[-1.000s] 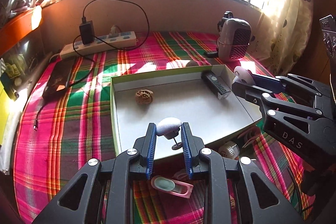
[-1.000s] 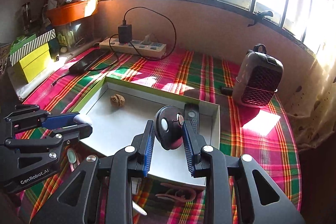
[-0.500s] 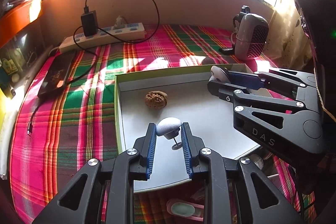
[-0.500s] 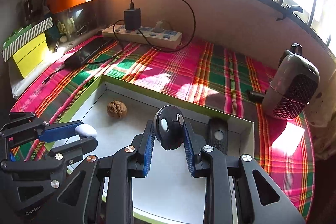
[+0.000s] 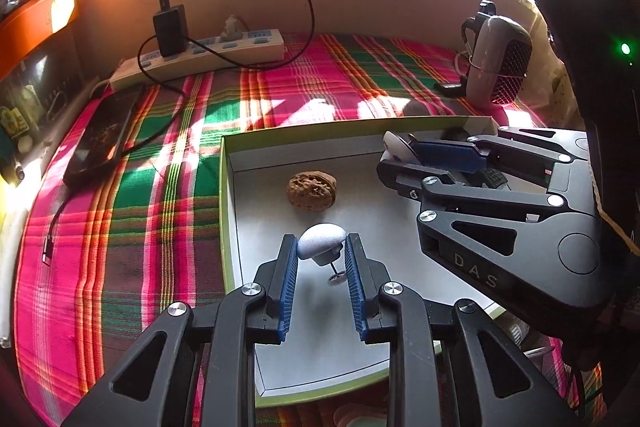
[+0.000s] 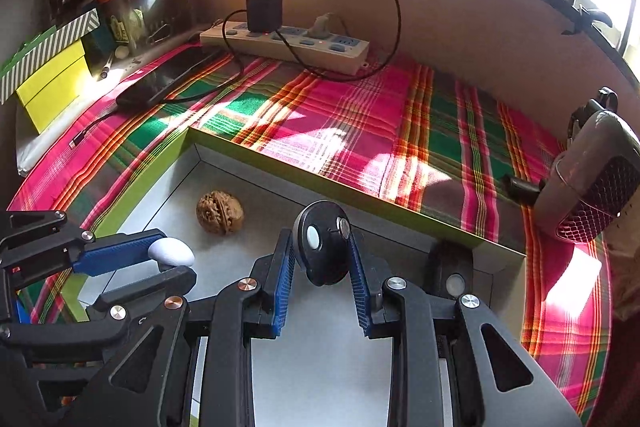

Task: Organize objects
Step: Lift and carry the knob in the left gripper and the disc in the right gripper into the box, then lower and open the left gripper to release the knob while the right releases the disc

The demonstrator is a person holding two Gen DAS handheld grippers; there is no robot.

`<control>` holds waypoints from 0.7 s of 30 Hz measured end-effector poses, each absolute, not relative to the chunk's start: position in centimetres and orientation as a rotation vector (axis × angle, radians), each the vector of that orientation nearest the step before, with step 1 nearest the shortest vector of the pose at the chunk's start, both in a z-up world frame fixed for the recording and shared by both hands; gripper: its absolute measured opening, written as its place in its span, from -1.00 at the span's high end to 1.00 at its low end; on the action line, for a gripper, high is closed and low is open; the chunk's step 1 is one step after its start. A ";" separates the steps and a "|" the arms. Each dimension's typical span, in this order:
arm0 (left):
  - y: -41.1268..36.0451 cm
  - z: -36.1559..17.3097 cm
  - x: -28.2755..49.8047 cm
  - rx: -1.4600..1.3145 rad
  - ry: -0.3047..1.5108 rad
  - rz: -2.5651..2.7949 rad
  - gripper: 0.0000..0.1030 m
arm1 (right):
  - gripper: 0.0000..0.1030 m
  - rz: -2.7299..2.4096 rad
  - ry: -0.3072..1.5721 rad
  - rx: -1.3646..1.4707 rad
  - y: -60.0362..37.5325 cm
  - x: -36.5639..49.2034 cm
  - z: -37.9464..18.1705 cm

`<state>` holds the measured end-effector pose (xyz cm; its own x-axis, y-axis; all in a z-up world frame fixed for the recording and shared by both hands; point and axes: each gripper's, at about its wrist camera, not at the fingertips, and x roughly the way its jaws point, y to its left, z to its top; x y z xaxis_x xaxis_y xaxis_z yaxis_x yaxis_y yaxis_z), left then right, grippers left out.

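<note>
A shallow white box with green walls lies on the plaid cloth. A walnut rests on its floor. My left gripper is shut on a small white egg-shaped piece with a metal pin, held over the box near the walnut. My right gripper is shut on a dark round device with a white button, above the box's right half. A dark remote-like gadget lies in the box's far right corner.
A power strip with a black charger stands at the back wall. A phone on a cable lies left of the box. A small grey heater stands to the right. Yellow and striped boxes sit far left.
Both grippers moved forward and lower over the box, each keeping its object. The walnut and the box's far wall look closer. The right gripper shifted left across the box.
</note>
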<state>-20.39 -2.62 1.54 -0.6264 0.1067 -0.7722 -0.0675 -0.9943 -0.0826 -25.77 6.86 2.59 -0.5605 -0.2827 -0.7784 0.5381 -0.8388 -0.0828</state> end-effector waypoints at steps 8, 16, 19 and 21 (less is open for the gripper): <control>-2.3 1.3 -20.6 -1.309 -0.049 2.745 0.57 | 0.45 -2.382 0.441 1.126 6.7 -26.4 2.1; -2.3 1.3 -20.7 -1.309 -0.035 2.745 0.57 | 0.45 -2.379 0.465 1.140 6.5 -26.5 1.9; -2.2 1.3 -20.7 -1.309 -0.035 2.745 0.57 | 0.45 -2.380 0.470 1.142 6.4 -26.5 1.8; -2.2 1.3 -20.7 -1.310 -0.034 2.745 0.57 | 0.45 -2.382 0.475 1.145 6.4 -26.6 1.8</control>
<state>-20.71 -2.22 1.32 -0.6250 0.0996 -0.7742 -0.0803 -0.9948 -0.0632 -26.56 6.44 1.76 -0.5527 -0.2472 -0.7959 0.5338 -0.8384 -0.1102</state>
